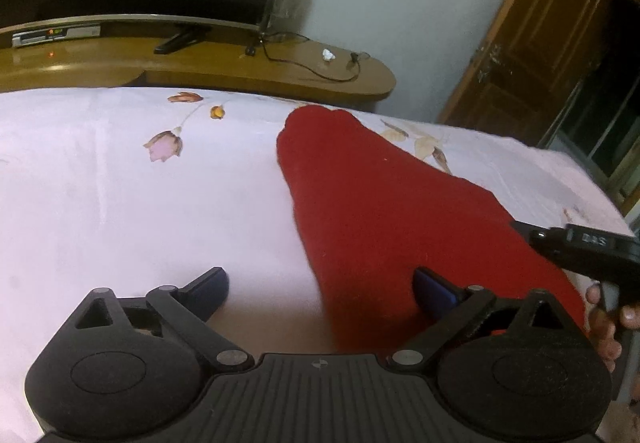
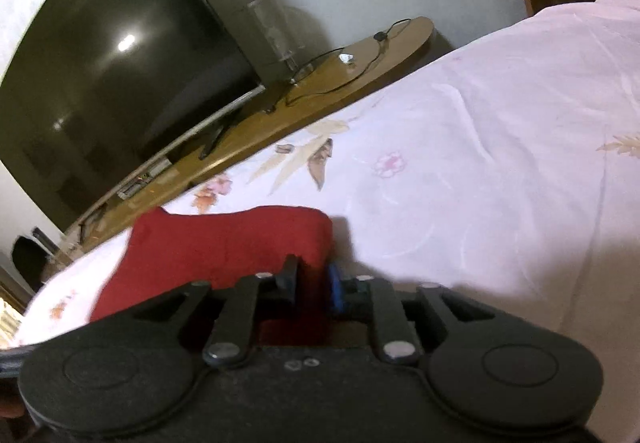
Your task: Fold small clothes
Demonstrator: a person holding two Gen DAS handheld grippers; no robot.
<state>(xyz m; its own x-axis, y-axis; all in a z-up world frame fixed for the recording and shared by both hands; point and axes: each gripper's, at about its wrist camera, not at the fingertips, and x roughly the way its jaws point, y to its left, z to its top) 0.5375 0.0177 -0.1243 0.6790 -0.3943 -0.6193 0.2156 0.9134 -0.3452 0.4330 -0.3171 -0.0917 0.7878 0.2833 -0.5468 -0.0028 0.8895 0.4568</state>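
Only the left wrist view shows the whole red garment (image 1: 360, 211), long and narrow, lying on the pale floral bed sheet (image 1: 120, 203). The left gripper (image 1: 320, 283) hovers with jaws wide open. The right wrist view shows the right gripper (image 2: 314, 283) with jaws clamped on the garment's edge.
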